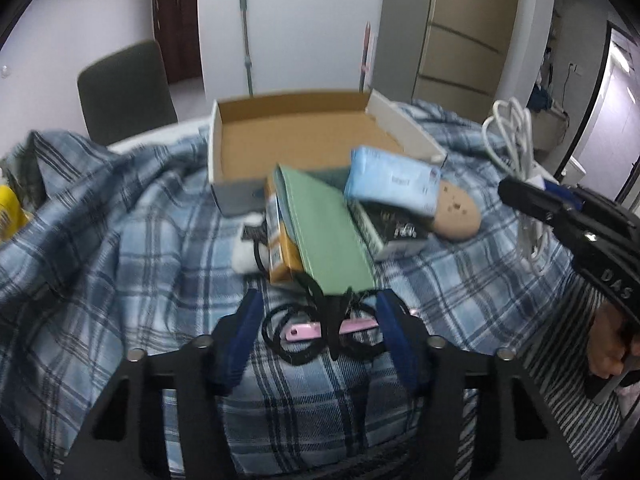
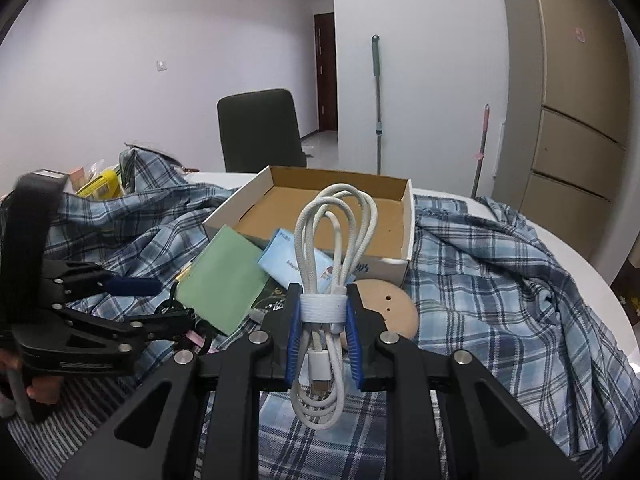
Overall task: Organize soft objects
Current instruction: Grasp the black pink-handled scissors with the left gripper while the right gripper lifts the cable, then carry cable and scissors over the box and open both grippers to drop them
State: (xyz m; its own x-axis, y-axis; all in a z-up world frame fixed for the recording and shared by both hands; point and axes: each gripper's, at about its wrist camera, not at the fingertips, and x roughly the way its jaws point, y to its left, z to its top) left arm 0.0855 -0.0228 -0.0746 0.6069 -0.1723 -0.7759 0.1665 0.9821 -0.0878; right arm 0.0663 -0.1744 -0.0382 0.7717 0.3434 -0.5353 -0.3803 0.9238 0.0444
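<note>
— Two blue-padded jaws of the left gripper (image 1: 320, 320) stand partly apart in the left wrist view, straddling a coiled black cord (image 1: 320, 332) with a pink piece; whether the pads press it I cannot tell. It lies on the plaid cloth (image 1: 120, 248) at the bench's near edge.

— And the right wrist view?

— One white cable bundle (image 2: 324, 280) is clamped upright in the right gripper (image 2: 323, 320), raised in front of the open cardboard box (image 2: 340, 216) at the bench's middle.
</note>
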